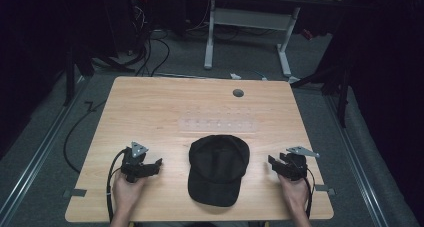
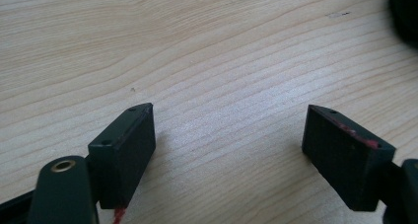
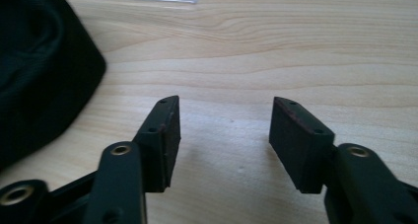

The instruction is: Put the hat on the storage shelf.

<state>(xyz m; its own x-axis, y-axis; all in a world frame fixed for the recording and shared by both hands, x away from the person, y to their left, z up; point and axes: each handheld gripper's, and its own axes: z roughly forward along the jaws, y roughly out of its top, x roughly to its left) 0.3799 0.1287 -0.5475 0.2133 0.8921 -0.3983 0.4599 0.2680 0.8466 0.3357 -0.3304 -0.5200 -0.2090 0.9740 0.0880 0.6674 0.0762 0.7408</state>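
Fingers (image 2: 125, 155) of left gripper (image 1: 159, 163) spread wide, empty, left of black cap (image 1: 218, 168); right gripper (image 1: 272, 162) likewise wide, empty, right of cap, on wooden table (image 1: 150, 107).

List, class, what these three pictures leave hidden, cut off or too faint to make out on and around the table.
- Cap: any logo or seams are lost in its black fabric in the high view; the left gripper view's edge cuts it to a dark corner.
- Clear strip: too faint in the high view to identify; the right gripper view's top edge crops it.
- Person: the high view's bottom edge cuts off the forearms.
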